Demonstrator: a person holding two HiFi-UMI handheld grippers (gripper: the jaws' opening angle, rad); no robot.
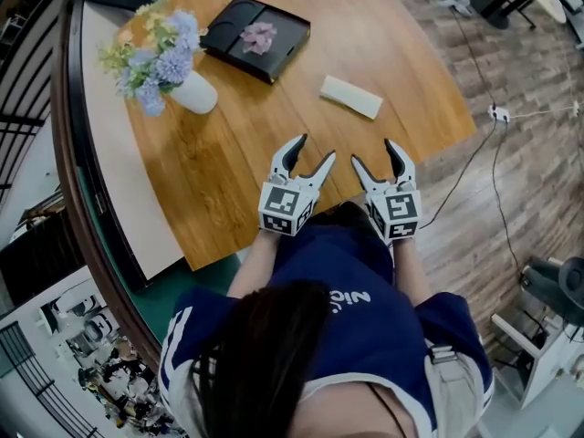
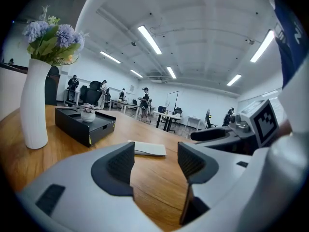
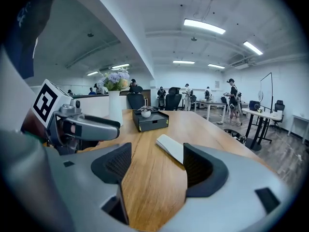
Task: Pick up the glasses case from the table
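Left gripper (image 1: 315, 149) and right gripper (image 1: 372, 151) hover side by side over the table's (image 1: 228, 153) near edge, jaws spread and empty. The white case (image 1: 350, 97) lies flat ahead, well apart, near a black tray (image 1: 228, 26). The wide jaws suggest an approach is being readied.

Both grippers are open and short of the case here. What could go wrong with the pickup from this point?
1. The glasses case lies flat and low, so the jaws of the right gripper might scrape the table or slip off.
2. A push rather than a grip could slide it toward the black tray beyond.
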